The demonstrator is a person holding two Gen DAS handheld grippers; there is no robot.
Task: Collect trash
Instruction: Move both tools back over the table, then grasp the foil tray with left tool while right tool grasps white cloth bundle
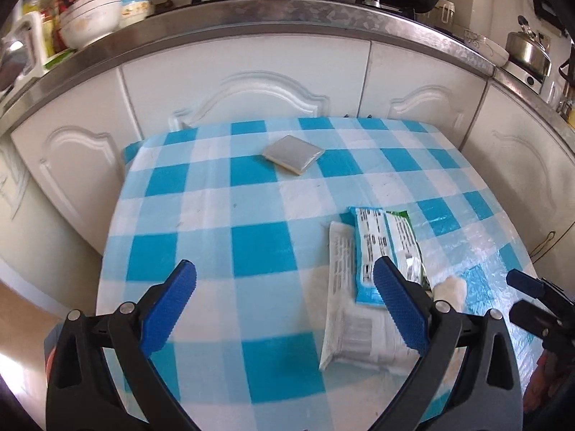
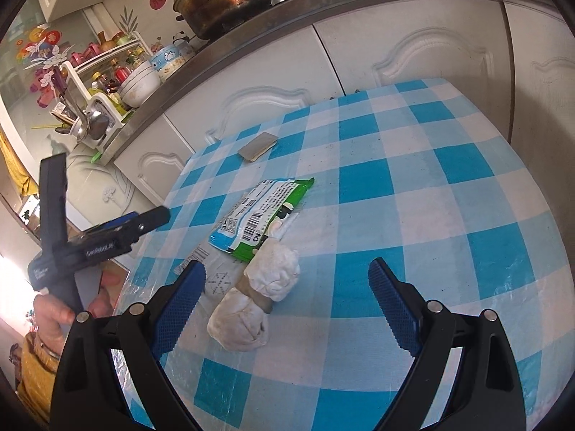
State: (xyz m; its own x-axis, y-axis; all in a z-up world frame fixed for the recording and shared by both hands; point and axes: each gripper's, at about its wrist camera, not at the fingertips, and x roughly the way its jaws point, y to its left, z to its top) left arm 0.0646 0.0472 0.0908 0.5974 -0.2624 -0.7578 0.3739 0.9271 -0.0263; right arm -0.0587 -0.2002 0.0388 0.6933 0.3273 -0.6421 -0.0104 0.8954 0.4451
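Your left gripper (image 1: pixel 284 296) hangs over the near part of the checked tablecloth (image 1: pixel 251 201), its blue-padded jaws spread wide and holding nothing. The right-hand pad (image 1: pixel 399 309) sits above the near end of a white plastic packet (image 1: pixel 354 327), which lies flat under a blue, white and green wrapper (image 1: pixel 386 251). Your right gripper (image 2: pixel 285 303) is also gaping and empty, just above a cardboard tube with crumpled white paper bunched at both ends (image 2: pixel 257 301); the tube lies nearer the left pad (image 2: pixel 179 309) than the right. The tube's far end touches the wrapper's (image 2: pixel 262 215) near edge. A clear plastic sheet (image 2: pixel 215 391) shows under this litter on the cloth. Farther off, alone near the table's far side, lies a small grey square tile (image 1: pixel 293 153). Behind the table stand white cabinet doors (image 1: pixel 258 82) under a steel-edged counter (image 1: pixel 287 18) with pots
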